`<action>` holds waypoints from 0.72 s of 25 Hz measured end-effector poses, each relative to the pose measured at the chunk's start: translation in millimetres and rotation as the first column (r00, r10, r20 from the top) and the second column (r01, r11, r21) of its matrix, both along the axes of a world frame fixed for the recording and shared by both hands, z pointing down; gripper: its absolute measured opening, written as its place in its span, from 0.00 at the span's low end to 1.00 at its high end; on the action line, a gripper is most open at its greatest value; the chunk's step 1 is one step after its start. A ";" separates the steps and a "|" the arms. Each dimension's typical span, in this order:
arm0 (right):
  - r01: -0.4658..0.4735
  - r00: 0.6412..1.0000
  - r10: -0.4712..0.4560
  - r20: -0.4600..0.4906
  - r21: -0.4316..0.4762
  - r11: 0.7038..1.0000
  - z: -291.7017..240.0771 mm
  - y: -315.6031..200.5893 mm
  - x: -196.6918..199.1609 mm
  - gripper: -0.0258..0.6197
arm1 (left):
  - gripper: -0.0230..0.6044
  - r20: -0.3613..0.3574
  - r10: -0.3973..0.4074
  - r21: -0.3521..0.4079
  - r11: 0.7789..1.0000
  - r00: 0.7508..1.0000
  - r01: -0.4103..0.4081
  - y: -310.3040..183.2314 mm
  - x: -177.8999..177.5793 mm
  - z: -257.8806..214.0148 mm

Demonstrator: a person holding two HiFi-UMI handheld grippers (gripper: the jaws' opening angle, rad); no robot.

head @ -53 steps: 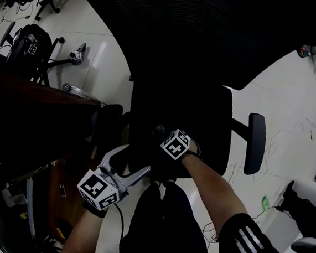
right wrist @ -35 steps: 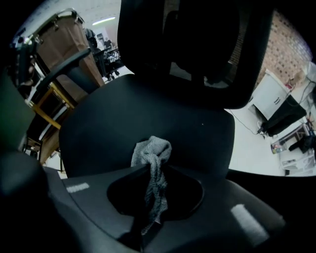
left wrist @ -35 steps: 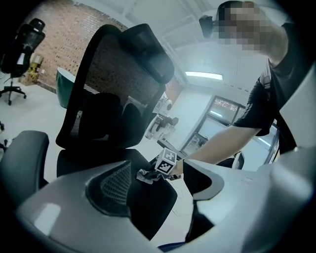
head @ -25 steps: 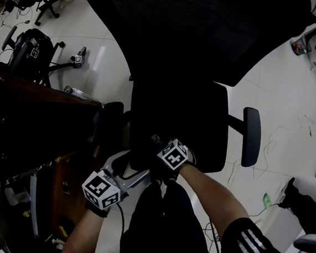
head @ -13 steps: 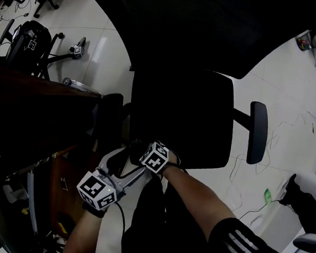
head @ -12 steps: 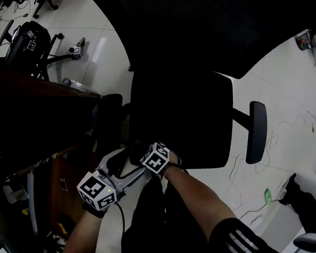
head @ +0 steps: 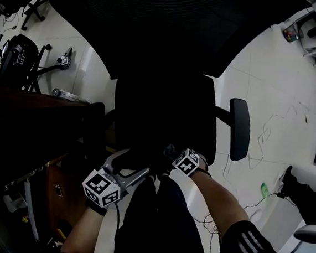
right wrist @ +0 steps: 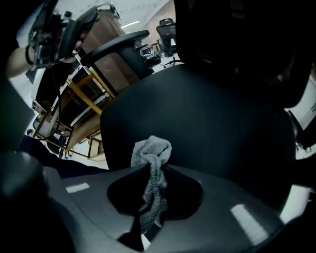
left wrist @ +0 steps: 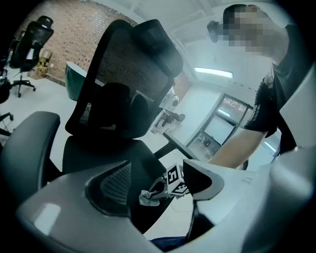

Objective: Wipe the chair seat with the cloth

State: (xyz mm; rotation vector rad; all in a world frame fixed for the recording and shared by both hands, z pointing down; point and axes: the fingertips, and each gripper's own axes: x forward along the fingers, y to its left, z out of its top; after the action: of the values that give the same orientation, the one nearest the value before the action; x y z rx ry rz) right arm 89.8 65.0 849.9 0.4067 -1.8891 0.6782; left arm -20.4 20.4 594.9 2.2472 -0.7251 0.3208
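Since 0.5 s ago: right gripper (right wrist: 150,195) slid right along seat front | left gripper (left wrist: 158,175) jaws apart, empty, hovering beside | right clamps cloth (right wrist: 152,150) at chair seat (right wrist: 207,123) front edge | step: wiping; next likely stroke toward backrest (left wrist: 133,74) | cloth-seat contact unclear, head view too dark

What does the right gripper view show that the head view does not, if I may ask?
Only the right gripper view clearly shows the grey cloth, bunched up and pinched between the shut jaws of the right hand-held gripper. Only the head view shows the armrest on the side away from the desk, and the person's striped sleeve. Both show the black chair seat and the brown desk beside it.
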 end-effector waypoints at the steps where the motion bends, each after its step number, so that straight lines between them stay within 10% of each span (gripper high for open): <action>1: -0.016 1.000 0.016 -0.019 -0.001 1.000 -0.5 0.6 19.9 0.12 | 0.60 -0.005 0.017 -0.001 1.000 1.000 -0.017 -1.2 9.1 -1.6; 9: -0.066 0.991 0.069 -0.114 0.031 0.997 -16.2 -9.1 121.5 0.12 | 0.60 -0.045 0.120 -0.001 0.993 0.992 -0.120 -4.6 67.1 -9.4; 18: -0.188 0.978 0.189 -0.091 0.019 0.982 -35.8 -14.7 133.8 0.12 | 0.60 -0.044 0.121 0.000 0.993 0.992 -0.122 -10.4 76.0 -22.3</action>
State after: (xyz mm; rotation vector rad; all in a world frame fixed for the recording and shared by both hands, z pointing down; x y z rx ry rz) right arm 223.7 50.3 814.1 0.6190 -1.7817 0.7623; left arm 55.5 10.1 572.7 2.2931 -0.5658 0.3302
